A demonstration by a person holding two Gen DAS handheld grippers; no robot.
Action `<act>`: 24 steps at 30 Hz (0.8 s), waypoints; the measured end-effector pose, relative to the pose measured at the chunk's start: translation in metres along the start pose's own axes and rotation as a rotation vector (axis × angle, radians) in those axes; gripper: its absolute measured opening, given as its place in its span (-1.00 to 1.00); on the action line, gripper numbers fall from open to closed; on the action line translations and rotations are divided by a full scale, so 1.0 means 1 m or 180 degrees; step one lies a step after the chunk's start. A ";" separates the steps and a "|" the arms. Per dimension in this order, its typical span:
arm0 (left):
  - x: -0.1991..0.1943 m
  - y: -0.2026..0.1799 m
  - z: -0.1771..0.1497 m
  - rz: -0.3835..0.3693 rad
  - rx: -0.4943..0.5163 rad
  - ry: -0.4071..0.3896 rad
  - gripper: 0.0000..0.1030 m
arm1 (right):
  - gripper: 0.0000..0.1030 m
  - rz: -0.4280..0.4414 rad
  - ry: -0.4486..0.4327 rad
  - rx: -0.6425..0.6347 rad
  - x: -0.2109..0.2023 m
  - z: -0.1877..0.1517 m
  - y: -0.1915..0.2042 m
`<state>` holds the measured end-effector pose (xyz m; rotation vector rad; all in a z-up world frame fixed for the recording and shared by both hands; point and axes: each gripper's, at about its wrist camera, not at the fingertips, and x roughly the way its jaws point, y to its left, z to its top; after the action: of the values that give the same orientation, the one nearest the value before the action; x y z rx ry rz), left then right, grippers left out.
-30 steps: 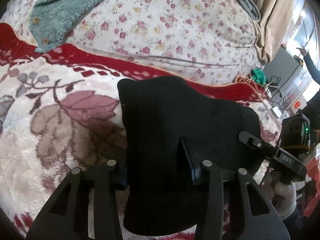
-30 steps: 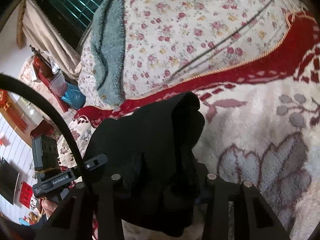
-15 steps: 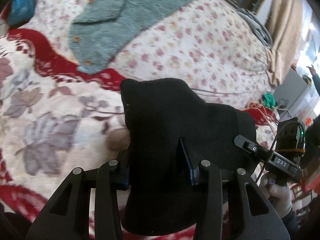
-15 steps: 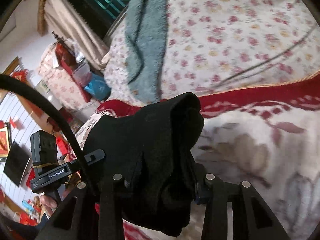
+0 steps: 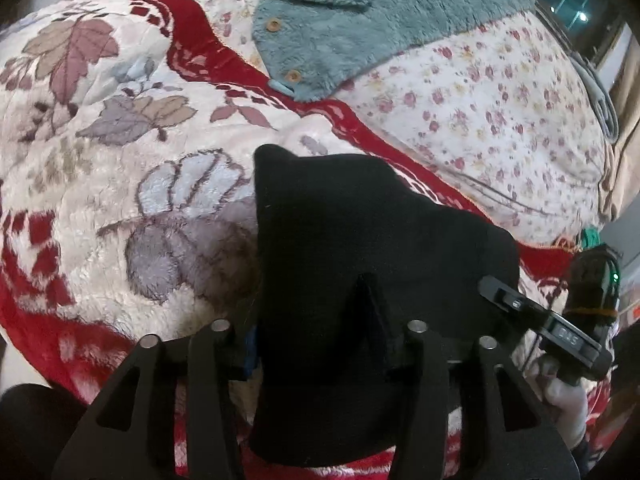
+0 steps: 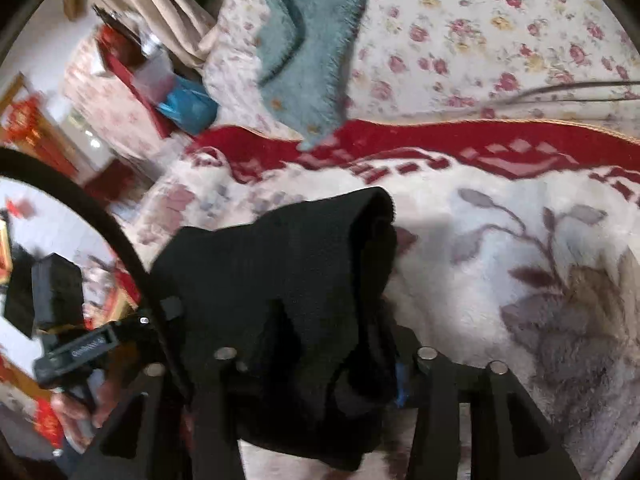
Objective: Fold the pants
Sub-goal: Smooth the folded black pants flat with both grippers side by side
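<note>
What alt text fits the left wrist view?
The left gripper is shut on black pants, held bunched above a red-and-cream floral blanket. The right gripper holds the pants' far side; a teal fleece garment lies on a rose-print quilt behind.

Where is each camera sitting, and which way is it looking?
Left wrist: sits on the left gripper, looking along its fingers at the black pants and the flowered blanket; the right gripper and its hand show at the right.
Right wrist: sits on the right gripper, looking at the pants and blanket; the left gripper shows at the left.
Both see the pants, the blanket and the teal fleece.
</note>
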<state>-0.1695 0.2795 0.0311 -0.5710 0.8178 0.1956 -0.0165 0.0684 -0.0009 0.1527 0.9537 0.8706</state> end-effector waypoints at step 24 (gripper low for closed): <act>-0.058 -0.042 -0.002 0.0584 0.0358 -0.0622 0.06 | -0.09 -0.0286 -0.0247 -0.0748 -0.033 -0.007 0.079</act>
<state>-0.1938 0.2464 0.0900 -0.3644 0.6861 0.3656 -0.0775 0.0960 0.0535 -0.0572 0.7738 0.8802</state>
